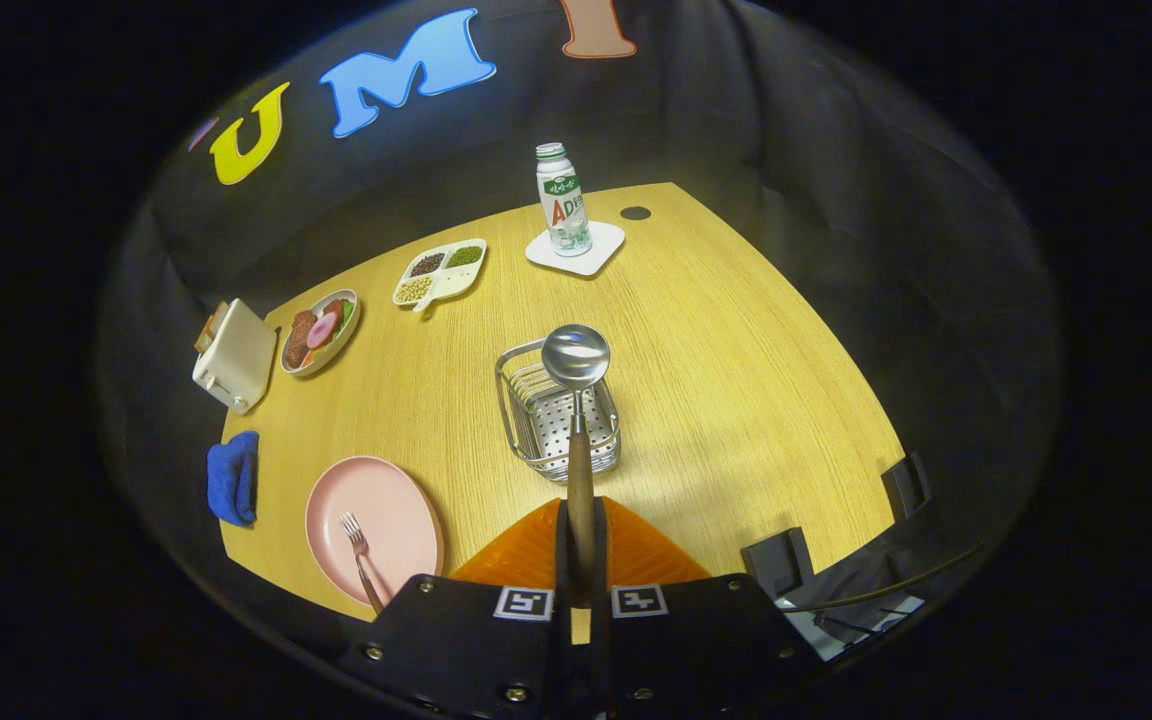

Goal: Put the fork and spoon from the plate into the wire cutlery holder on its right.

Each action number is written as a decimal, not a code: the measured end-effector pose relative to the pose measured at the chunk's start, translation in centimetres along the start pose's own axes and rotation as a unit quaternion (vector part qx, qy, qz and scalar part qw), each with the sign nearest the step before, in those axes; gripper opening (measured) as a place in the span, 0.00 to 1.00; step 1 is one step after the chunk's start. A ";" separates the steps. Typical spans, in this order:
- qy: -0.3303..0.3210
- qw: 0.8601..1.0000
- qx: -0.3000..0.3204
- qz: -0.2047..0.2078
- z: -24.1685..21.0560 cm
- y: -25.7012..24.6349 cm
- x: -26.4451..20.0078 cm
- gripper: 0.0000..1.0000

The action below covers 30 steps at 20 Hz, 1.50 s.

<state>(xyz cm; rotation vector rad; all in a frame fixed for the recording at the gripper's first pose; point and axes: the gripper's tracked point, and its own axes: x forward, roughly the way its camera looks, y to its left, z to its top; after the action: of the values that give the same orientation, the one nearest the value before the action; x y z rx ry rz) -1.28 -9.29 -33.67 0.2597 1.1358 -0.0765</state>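
My gripper [581, 530] is shut on the brown wooden handle of the spoon [576, 358]. The spoon points forward, and its shiny round bowl hangs over the wire cutlery holder [546, 425]. The holder is a small metal basket standing on the wooden table just ahead of my fingers. To the left of the fingers sits the pink plate [386, 510]. The fork [358, 553] lies on the plate with its tines pointing away from me.
A blue cloth [233, 478] and a white toaster [234, 357] line the table's left edge. Farther back are a plate of food [321, 331], a divided snack tray [441, 271] and a bottle [563, 198] on a white coaster [604, 254]. Black brackets [781, 560] stand at the near right edge.
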 end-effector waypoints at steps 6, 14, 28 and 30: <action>0.023 1.000 -0.012 -0.003 -0.8 0.1 0.7 0.09; -0.021 1.000 0.004 0.002 2.5 0.5 -0.8 0.49; 0.018 0.990 -0.094 0.099 -3.4 11.8 0.3 0.51; 0.033 0.985 -0.119 0.121 -5.4 14.5 0.7 0.50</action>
<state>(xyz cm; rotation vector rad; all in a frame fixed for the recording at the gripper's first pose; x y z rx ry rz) -3.03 6.14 -34.02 0.1868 1.1602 0.2832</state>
